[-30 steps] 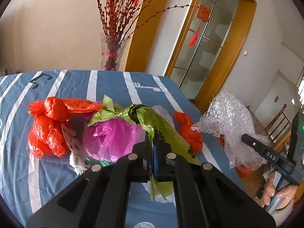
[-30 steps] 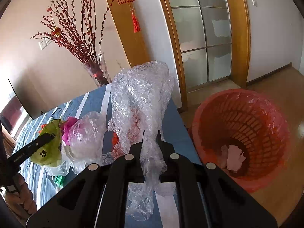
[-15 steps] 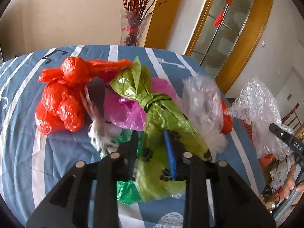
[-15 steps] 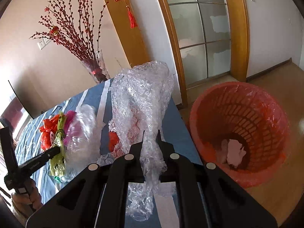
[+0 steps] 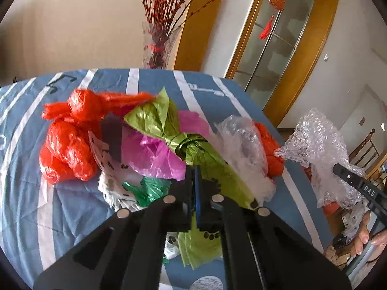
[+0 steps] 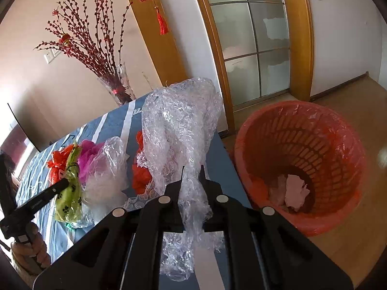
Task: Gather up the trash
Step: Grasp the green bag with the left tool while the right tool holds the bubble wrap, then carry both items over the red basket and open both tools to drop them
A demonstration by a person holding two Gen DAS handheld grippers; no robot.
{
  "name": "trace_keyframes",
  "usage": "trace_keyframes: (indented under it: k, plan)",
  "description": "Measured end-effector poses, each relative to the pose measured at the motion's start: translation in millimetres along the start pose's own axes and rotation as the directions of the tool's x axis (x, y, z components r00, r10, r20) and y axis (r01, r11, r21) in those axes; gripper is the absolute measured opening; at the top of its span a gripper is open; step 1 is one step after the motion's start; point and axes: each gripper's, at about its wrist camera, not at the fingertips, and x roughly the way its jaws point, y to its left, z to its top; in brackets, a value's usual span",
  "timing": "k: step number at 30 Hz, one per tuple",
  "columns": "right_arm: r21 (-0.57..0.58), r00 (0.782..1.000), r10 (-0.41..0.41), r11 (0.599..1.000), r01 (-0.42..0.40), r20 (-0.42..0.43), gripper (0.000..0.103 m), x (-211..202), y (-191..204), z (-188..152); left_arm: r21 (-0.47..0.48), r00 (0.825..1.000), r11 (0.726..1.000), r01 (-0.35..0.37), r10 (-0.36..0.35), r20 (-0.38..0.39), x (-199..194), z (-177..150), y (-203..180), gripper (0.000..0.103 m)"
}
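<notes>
Over the table [image 5: 79,207], left tool [image 5: 194,169] pinches green bag [image 5: 183,142]; "DAS"-marked right tool [image 6: 192,169] pinches bubble wrap [image 6: 179,125]

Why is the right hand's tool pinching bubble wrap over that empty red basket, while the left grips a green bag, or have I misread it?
One slip: the red basket is not empty. The right wrist view shows crumpled paper at its bottom. The right gripper does pinch the bubble wrap, and the left gripper grips the green bag.
</notes>
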Motion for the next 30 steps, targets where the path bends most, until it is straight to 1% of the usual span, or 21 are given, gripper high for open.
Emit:
trace_keyframes:
  k: [6,14,17,23,30]
  plan:
    - [0.002,1.000,-0.002,1.000,0.002,0.013,0.008,-5,-4,0,0.022,0.998,1.000,0.019,-0.021,0.059,-19,14,-8,0.003]
    - [0.017,0.999,-0.013,1.000,0.012,0.036,0.008,-15,-17,4,0.076,0.993,0.995,0.059,-0.067,0.100,-31,28,-39,0.004]
    - [0.026,0.999,-0.023,0.999,0.022,0.046,0.008,-19,-25,5,0.097,0.990,0.992,0.084,-0.095,0.109,-32,35,-56,0.004]
    - [0.055,0.997,-0.042,0.998,0.038,0.059,0.008,-25,-44,7,0.139,0.983,0.981,0.134,-0.150,0.105,-28,39,-97,0.003]
    - [0.107,0.993,-0.081,0.992,0.072,0.084,0.008,-37,-77,10,0.205,0.973,0.957,0.206,-0.222,0.061,-7,37,-160,0.004]
